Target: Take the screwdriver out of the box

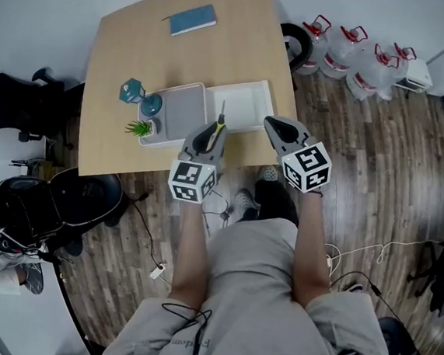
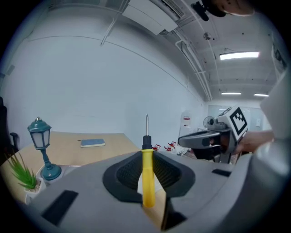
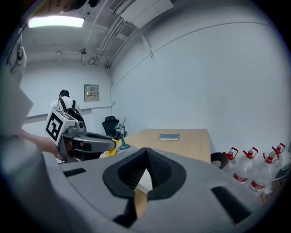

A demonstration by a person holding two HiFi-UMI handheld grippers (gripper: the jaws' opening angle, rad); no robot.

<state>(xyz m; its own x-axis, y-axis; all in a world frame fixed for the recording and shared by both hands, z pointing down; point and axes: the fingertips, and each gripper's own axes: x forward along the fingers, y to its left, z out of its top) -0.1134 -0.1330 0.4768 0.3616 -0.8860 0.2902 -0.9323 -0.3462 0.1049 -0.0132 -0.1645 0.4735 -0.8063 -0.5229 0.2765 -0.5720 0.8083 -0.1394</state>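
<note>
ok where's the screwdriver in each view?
Head view: screwdriver, centre, in the left gripper.
Left gripper view: centre, upright between the fingers.
Right gripper view: left of centre, held in the left gripper.
Shared landmark: the blue book, in all three.

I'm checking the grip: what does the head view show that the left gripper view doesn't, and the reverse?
Only the head view: the wooden floor, the cables on it, and the marker cube on the left gripper. Only the left gripper view: the ceiling lights, and the ribbed pads clamping the yellow handle of the screwdriver. Both: the screwdriver, blue book, teal lantern, plant, table and right gripper.
</note>
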